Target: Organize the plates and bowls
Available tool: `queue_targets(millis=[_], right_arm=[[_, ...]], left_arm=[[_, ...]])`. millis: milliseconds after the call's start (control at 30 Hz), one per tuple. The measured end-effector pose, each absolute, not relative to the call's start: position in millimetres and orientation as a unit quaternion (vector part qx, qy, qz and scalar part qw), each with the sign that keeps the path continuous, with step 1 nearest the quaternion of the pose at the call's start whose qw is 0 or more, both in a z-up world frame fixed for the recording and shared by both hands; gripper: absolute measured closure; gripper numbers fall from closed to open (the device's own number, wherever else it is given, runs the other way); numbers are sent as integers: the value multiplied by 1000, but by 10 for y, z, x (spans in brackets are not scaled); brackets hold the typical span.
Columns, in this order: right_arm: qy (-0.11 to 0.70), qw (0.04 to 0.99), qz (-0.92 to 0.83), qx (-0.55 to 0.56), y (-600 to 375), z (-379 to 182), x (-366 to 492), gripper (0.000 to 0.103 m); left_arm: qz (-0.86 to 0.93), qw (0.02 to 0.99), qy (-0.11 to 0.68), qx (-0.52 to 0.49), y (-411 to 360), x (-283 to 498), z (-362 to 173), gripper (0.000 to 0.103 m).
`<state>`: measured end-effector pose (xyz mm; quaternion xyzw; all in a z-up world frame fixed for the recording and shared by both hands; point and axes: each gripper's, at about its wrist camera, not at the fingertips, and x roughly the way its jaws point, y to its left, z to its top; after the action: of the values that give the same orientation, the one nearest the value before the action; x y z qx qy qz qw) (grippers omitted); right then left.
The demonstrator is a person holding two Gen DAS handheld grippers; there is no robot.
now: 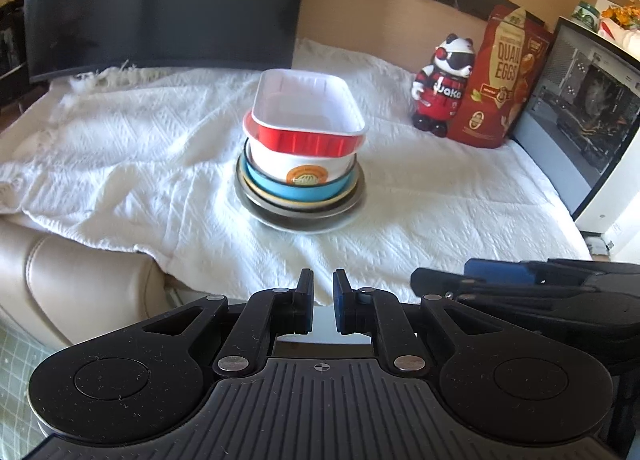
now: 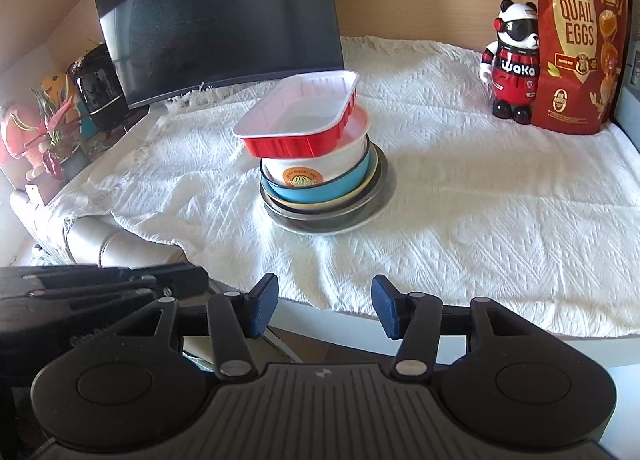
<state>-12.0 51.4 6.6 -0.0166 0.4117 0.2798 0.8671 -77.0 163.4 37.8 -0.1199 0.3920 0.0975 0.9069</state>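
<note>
One red tray [image 2: 298, 122] tops one stack at twelve o'clock: two bowls [image 2: 320, 190], three plates [image 2: 352, 216]. At two o'clock, one panda figure [image 2: 512, 64], one bag [image 2: 580, 44].

I assess this as a lived-in home room, not a lab or shop. My grounds: a white woven cloth [image 2: 480, 196] draped over the table, with a dark curved monitor [image 2: 224, 16] standing at its back. A panda figurine [image 2: 512, 64] and a red pouch of quail eggs [image 2: 580, 44] sit against a wood-tone wall. I note a cream leather seat [image 1: 72, 280] beside the table, a potted plant [image 2: 56, 128] among ornaments, and an open-sided computer case [image 1: 584, 108].
</note>
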Motion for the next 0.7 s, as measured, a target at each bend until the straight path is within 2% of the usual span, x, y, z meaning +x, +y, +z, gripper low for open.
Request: queue_targets(millis=[700], right_arm=[[409,866,288,-16,545,104,-131,51]], left_arm=[[103,906,393,-114,1611,-807,415,90]])
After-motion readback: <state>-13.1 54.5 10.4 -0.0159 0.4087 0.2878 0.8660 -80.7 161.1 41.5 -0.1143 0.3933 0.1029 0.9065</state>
